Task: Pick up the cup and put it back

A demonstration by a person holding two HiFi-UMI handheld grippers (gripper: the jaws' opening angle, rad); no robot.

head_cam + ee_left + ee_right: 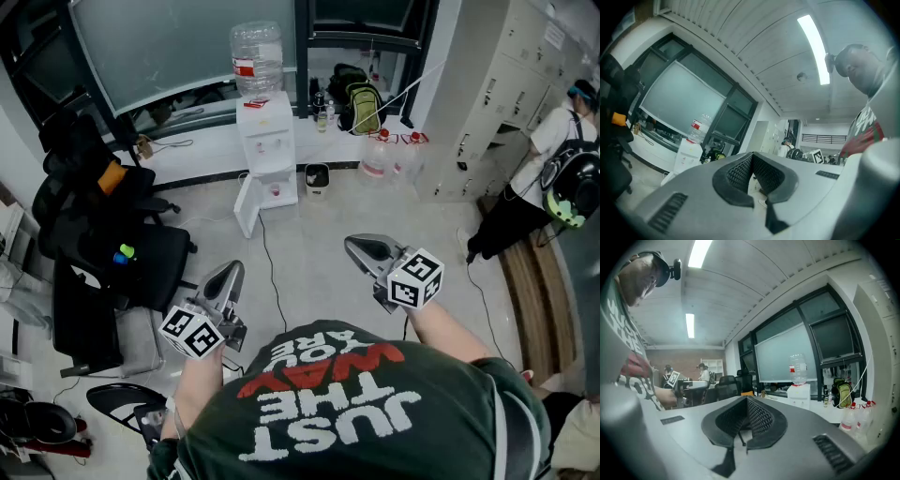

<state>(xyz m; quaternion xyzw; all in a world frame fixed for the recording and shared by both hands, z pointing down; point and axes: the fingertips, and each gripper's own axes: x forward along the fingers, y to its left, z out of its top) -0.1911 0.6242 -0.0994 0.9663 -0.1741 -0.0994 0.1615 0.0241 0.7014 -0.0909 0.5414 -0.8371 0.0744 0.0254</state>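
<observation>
I make out no cup in any view. Both grippers are held in front of the person's chest, above a light floor. My left gripper (232, 272) points forward at the lower left; its jaws meet at the tip with nothing between them (751, 154). My right gripper (354, 246) is at the centre right, slightly farther forward, also shut and empty (746, 399). Each carries its marker cube, and the person's forearms show behind them.
A white water dispenser (265, 141) with a bottle (257, 56) stands ahead, with a small bin (317, 176) beside it. Black office chairs (103, 244) crowd the left. A backpack (361, 108) and water jugs (380, 155) sit by the window ledge. A person (553, 178) stands at the right near lockers (487, 84).
</observation>
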